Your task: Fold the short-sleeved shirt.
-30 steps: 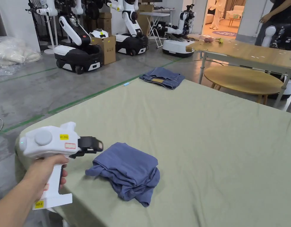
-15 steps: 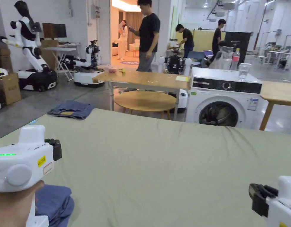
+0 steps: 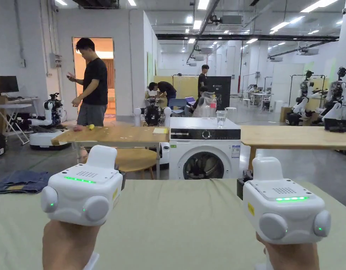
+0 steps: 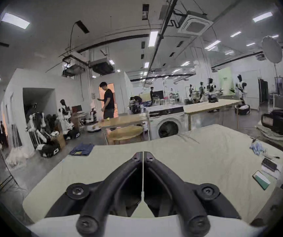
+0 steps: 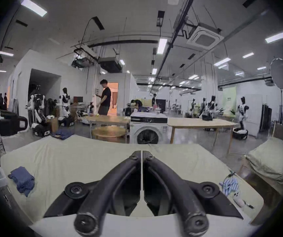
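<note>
I hold both tools up over the green tabletop, side by side. My left tool has its jaws closed together with nothing in them, and so does my right tool. In the right gripper view the blue shirt lies in a bunched heap near the tabletop's left edge, low and far left of that tool. I think my left tool is nearer, so it should reach down first

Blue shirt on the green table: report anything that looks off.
The blue shirt lies bunched near the green table's left edge, folds uneven, a loose flap trailing out. Both hand-held grippers are shut, away from it.
</note>
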Tool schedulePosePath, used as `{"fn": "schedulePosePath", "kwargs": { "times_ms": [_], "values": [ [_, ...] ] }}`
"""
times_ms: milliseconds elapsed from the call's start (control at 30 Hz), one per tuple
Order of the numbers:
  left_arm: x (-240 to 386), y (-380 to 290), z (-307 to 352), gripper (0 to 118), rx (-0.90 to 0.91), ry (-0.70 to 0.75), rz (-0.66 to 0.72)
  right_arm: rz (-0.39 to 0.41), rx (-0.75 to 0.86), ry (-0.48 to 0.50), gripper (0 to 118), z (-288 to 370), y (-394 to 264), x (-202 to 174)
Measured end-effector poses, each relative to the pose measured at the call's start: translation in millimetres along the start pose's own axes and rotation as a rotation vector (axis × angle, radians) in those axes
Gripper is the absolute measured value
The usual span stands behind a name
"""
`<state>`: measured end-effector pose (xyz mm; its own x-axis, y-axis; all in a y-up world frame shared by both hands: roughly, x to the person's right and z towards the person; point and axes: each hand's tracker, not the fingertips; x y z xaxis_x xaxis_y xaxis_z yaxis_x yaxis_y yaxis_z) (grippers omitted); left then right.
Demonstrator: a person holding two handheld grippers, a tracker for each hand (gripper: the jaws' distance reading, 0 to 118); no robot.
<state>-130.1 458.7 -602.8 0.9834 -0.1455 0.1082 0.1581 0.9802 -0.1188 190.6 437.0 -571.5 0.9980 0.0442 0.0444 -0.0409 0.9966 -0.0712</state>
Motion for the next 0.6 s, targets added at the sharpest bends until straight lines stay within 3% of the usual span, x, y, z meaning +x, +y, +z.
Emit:
{"fn": "schedulePosePath", "kwargs": {
  "times_ms": [133, 467, 567, 600],
  "values": [
    [-1.9, -8.9, 6.2, 0, 0.025, 0.022, -0.027, 0.025, 0.021, 0.000, 0, 3.8, -1.9, -1.0],
    [-4.5, -7.3, 8.4, 2, 0.013, 0.003, 0.001, 0.004, 0.010, 0.020, 0, -0.6, -1.5, -3.2],
    [-1.8, -10.1, 7.6, 23, 0.008, -0.003, -0.005, -0.004, -0.006, 0.040, 19, -1.6, -3.1, -3.8],
    [-0.8, -10.2, 8.4, 42, 0.009, -0.001, -0.006, 0.003, -0.012, 0.045, 33, -2.3, -3.6, -4.8]
  ]
}}
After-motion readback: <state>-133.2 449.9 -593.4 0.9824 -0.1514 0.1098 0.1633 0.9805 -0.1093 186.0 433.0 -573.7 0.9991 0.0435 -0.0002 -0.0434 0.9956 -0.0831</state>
